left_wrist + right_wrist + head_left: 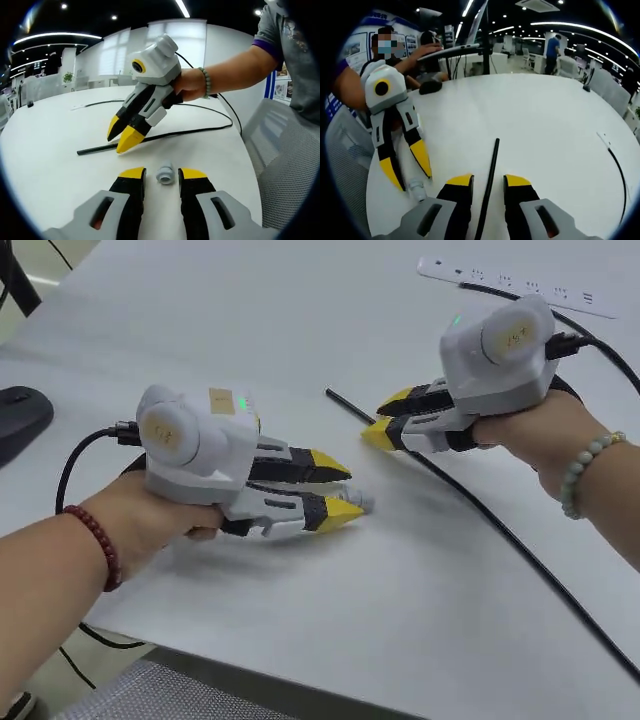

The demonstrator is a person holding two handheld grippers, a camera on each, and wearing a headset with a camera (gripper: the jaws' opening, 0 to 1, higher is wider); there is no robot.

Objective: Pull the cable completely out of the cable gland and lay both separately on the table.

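Left fingers [133, 174]: we are holding them apart on the left gripper [163, 175], yellow tips hanging low over the white desk [50, 165].
Between the left fingers: the cable gland [165, 174] is lying on the desk, and a thin gap is showing on each side of it, so nothing is pinching it.
Right fingers [461, 181]: we are holding these apart too on the right gripper [488, 182], one finger on each side of the cable [492, 160], not clamped on it.
Cable: black and thin, it is lying flat on the desk. Its free end is pointing out past the right fingertips, and the rest is running back under our right hand toward the near desk edge in the head view.
Cable gland: small and light grey, it is sitting by itself, apart from the cable. In the head view it is lying just at the tip of the lower left finger.
Grippers: we are pointing the two sets of tips toward each other, near but not touching.
Wrists: we are wearing a dark red bead bracelet [95, 540] on the left and a pale bead bracelet [585, 470] on the right.
Far side: a white power strip [520, 285] is lying well beyond the right gripper.
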